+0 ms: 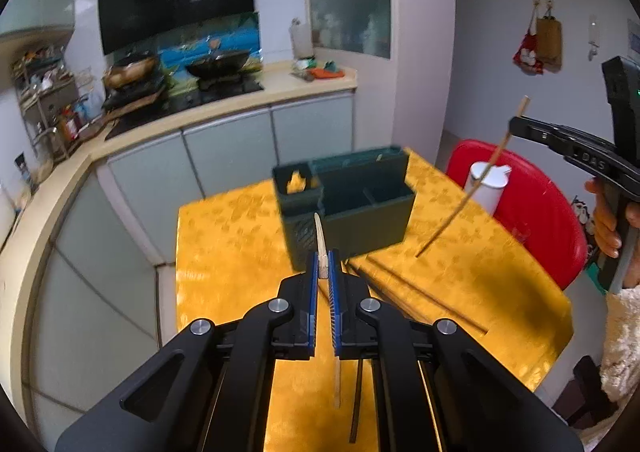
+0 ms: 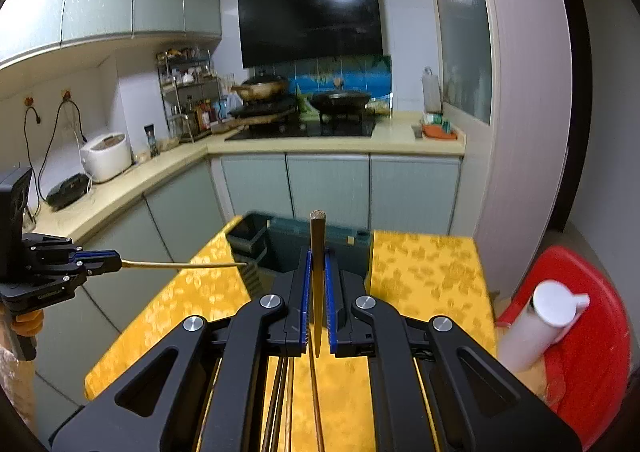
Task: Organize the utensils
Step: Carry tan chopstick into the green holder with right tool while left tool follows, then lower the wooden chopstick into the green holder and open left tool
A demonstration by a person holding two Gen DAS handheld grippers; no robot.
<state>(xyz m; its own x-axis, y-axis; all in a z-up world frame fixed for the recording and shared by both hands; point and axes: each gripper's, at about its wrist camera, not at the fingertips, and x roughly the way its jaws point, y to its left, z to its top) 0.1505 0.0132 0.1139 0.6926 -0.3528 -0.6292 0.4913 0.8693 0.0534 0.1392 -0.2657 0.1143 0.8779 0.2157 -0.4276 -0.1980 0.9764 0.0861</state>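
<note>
A dark green utensil holder (image 1: 352, 204) with several compartments stands on the yellow table (image 1: 224, 236); it also shows in the right wrist view (image 2: 288, 248). My left gripper (image 1: 323, 272) is shut on a pale wooden chopstick (image 1: 320, 238), just in front of the holder. My right gripper (image 2: 318, 276) is shut on a brown chopstick (image 2: 317, 252), held upright above the table near the holder. The right gripper (image 1: 516, 124) and its chopstick (image 1: 468, 192) show in the left wrist view; the left gripper (image 2: 116, 262) and its chopstick (image 2: 180, 265) show in the right wrist view.
More chopsticks (image 1: 416, 292) lie on the table in front of the holder. A red stool (image 2: 592, 332) with a white bottle (image 2: 540, 328) stands at the table's right. Kitchen counter (image 2: 336, 146) with stove and cabinets lies behind.
</note>
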